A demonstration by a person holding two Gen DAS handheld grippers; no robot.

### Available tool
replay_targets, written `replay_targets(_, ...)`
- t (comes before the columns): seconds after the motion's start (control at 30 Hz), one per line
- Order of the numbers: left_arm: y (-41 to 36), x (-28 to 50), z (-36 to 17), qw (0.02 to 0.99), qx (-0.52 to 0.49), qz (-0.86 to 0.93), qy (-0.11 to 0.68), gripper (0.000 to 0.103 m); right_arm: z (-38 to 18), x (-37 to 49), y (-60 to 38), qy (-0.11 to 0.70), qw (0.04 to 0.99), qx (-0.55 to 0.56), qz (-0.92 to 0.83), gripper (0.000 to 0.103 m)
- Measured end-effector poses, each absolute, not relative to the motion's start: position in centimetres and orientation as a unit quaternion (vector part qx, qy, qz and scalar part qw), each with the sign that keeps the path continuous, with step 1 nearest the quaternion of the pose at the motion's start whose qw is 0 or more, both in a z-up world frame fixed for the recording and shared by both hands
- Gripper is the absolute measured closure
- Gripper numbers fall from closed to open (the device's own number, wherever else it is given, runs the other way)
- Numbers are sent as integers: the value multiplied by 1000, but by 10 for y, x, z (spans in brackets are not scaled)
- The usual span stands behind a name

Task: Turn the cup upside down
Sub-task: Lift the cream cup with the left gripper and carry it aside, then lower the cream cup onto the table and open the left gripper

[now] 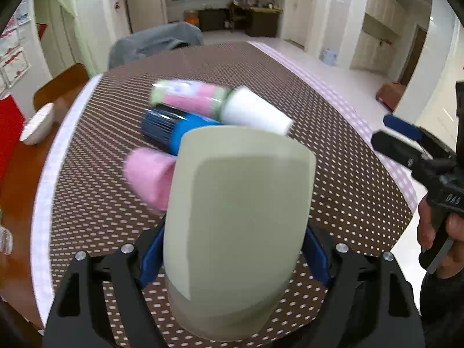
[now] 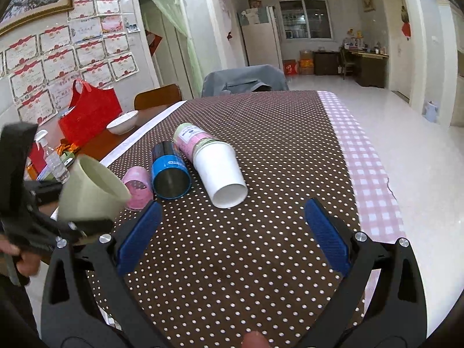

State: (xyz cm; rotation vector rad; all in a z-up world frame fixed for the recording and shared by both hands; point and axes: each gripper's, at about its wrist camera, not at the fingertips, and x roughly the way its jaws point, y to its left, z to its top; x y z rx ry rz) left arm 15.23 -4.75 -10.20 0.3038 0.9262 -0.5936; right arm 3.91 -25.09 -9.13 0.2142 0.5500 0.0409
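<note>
The left gripper clamps a pale green cup between its blue pads, holding it tilted above the dotted tablecloth. The right gripper hovers over the cloth, jaws wide apart and holding nothing. Beyond the green cup, four more cups lie on their sides close together: pink, blue, white, and a pink-and-green one whose end meets the white cup's base.
</note>
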Motion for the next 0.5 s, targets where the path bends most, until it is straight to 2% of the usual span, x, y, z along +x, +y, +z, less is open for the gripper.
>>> replay_targets(0.33, -97, 158, -140, 812, 187, -299, 466, 24, -99, 33, -267, 276, 953, 122, 5, 6)
replay_targets(0.5, -107, 153, -148, 813, 230, -285, 453, 21, -99, 33, -267, 276, 954, 121, 6, 6)
